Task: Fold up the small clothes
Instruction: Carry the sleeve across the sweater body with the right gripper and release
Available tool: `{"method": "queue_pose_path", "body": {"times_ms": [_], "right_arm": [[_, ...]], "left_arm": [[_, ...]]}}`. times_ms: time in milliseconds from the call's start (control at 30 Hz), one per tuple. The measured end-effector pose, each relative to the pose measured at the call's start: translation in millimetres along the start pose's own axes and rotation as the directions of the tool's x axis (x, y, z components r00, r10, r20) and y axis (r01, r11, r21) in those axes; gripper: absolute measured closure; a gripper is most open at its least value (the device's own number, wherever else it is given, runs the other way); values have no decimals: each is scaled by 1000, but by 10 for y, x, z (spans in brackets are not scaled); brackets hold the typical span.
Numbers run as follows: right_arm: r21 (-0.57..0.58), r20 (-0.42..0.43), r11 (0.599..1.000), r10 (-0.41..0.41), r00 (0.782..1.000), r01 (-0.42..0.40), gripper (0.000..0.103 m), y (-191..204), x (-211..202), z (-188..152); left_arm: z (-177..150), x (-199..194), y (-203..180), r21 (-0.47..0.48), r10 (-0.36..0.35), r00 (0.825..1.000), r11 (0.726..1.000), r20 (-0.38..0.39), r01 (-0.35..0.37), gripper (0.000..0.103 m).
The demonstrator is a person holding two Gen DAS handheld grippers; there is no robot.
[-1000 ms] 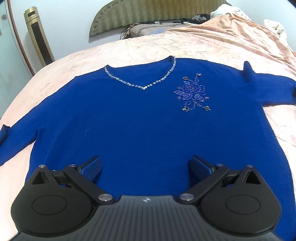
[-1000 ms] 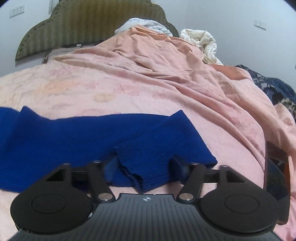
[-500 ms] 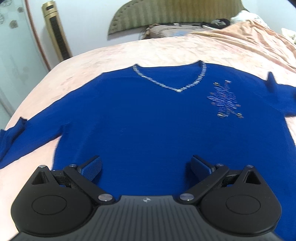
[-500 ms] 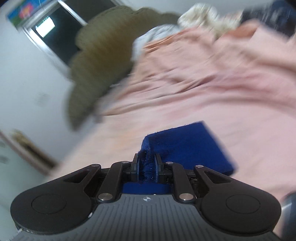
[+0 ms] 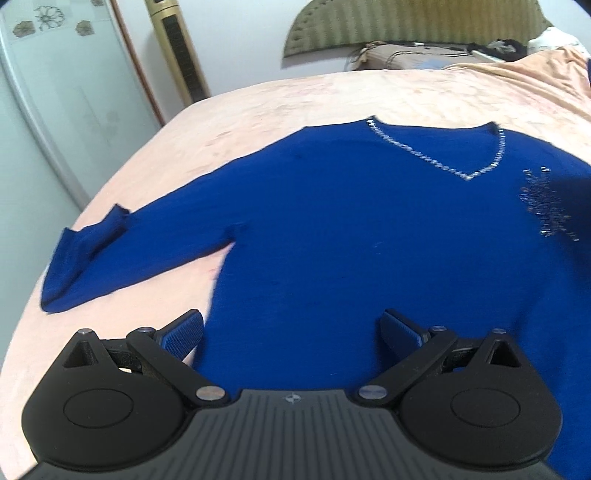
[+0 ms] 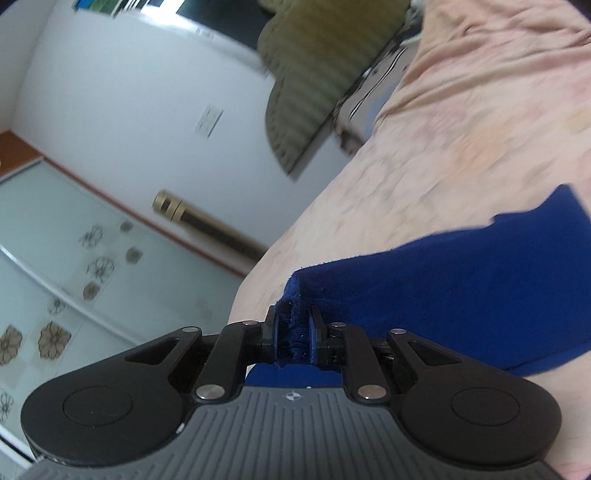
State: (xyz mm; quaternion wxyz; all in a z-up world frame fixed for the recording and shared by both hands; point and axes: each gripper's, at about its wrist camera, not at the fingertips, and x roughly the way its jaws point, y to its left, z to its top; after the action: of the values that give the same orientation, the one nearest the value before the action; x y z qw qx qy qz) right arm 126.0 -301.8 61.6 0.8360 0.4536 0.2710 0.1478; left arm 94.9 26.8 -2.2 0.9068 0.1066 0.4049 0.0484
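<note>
A blue V-neck sweater [image 5: 369, 229] with a beaded neckline and a beaded flower lies flat, front up, on the pink bed. Its left sleeve [image 5: 88, 254] stretches out to the left edge. My left gripper [image 5: 291, 332] is open and empty, hovering over the sweater's lower left hem. My right gripper [image 6: 293, 332] is shut on the cuff of the sweater's right sleeve [image 6: 461, 280] and holds it lifted off the bed, with the view tilted sharply.
The pink bedspread [image 5: 332, 99] covers the bed. A green headboard [image 5: 406, 26] and pillows stand at the far end. A gold tower fan [image 5: 177, 51] and a glass sliding door [image 5: 55, 110] stand to the left of the bed.
My right gripper closed on the right sleeve cuff, lifted it and swung it leftward while tilting. My left gripper moved left along the hem, staying open.
</note>
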Motion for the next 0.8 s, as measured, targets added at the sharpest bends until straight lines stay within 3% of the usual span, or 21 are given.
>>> {"method": "queue_pose_path", "body": {"times_ms": [233, 800], "right_arm": [[-22, -116, 999, 29, 993, -32, 84, 325, 705, -272], [-47, -323, 998, 34, 946, -51, 84, 758, 2042, -872]], "left_arm": [[-38, 49, 157, -29, 10, 1000, 1000, -23, -10, 0], [-137, 83, 479, -98, 18, 999, 995, -50, -23, 0]]}}
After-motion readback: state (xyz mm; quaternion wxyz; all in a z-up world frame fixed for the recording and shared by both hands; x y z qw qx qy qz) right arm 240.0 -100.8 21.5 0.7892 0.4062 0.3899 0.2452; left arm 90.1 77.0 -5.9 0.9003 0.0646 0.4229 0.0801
